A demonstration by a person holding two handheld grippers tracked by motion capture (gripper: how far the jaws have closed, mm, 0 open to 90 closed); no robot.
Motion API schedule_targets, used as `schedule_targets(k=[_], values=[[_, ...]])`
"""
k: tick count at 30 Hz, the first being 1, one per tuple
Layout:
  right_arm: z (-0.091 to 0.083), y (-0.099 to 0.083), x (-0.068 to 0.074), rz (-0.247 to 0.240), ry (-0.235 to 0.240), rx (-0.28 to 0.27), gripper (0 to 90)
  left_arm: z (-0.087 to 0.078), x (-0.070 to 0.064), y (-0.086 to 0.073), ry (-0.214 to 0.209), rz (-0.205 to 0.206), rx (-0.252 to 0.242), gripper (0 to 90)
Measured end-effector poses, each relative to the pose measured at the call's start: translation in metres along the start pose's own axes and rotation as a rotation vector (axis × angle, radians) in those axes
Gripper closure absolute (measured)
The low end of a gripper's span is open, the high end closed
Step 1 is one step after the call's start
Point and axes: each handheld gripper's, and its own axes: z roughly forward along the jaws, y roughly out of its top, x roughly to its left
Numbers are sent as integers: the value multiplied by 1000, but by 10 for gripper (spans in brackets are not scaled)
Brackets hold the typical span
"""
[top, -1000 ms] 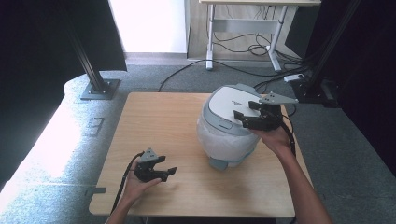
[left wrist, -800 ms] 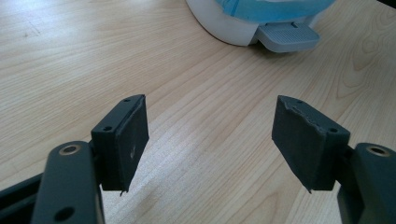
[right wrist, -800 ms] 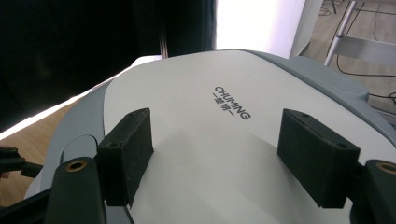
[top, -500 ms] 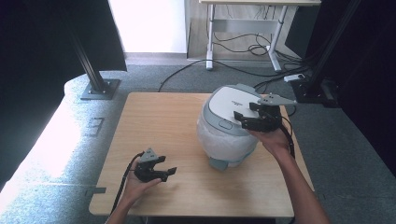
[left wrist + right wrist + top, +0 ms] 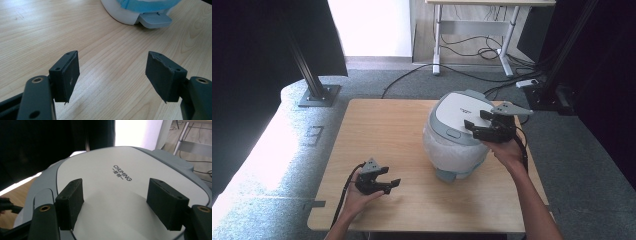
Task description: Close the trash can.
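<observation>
A white and grey rice cooker stands on the right half of the wooden table, lid down. My right gripper hovers over the right side of its lid, open, with nothing between its fingers. The lid bears dark lettering in the right gripper view. My left gripper rests low near the table's front left, open and empty. In the left gripper view the cooker's base and its grey foot tab lie ahead of the jaws.
Past the table's far edge is grey carpet with cables, a white desk frame and black stands. A black post base sits near the table's far right corner. Bare wood spans the table's left and middle.
The right gripper has edged slightly over the cooker's lid. The left gripper has stayed where it was.
</observation>
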Motion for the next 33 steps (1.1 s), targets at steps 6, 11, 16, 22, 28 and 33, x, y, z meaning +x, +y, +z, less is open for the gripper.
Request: schedule_targets(k=[6, 11, 16, 22, 28, 33], values=[[-19, -10, -6, 31, 20, -39, 287, -2, 1, 0, 3, -5, -6, 270], [-33, -17, -7, 26, 17, -50, 279, -2, 0, 0, 4, -4, -8, 270], [-53, -31, -11, 36, 12, -66, 271, -2, 1, 0, 6, -6, -6, 270], [-74, -55, -19, 64, -7, -87, 266, -1, 1, 0, 6, -6, -4, 270], [-82, -98, -22, 109, -41, -92, 264, -1, 1, -1, 9, -7, -3, 269], [-82, -126, -25, 144, -50, -72, 263, -2, 2, -1, 11, -11, -5, 269]])
